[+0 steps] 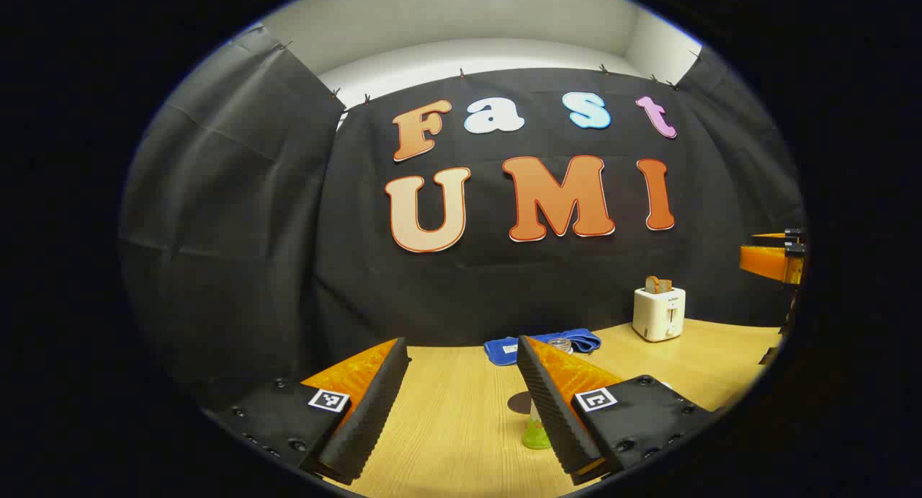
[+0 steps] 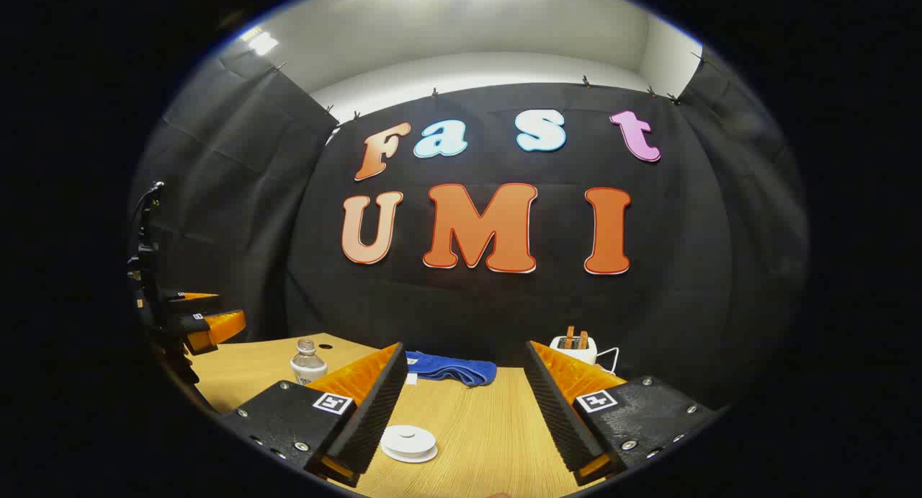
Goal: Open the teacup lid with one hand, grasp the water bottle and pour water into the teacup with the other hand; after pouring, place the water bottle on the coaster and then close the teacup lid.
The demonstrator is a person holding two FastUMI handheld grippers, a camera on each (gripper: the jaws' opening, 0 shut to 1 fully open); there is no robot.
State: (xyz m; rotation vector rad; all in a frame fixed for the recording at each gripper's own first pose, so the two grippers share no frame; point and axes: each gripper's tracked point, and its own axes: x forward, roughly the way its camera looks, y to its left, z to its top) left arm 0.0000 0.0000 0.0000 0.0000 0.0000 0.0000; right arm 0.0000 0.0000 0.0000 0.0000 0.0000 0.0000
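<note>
Both the left gripper (image 1: 461, 397) and the right gripper (image 2: 461, 404) are held wide apart, empty. The teacup lid (image 2: 408, 442) is seen low before the right gripper, the water bottle (image 2: 307, 362) nearer the tabletop's (image 2: 490, 426) left edge. The smooth lid could be skidded aside by an off-centre closure.

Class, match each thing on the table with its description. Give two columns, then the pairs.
Things:
1. toaster
2. towel
3. bottle
4. lid

Descriptions:
a. blue, crumpled by the wall
b. clear, capped, upright
c. holds bread slices
d. low white disc

Pairs: 1-c, 2-a, 3-b, 4-d
</note>
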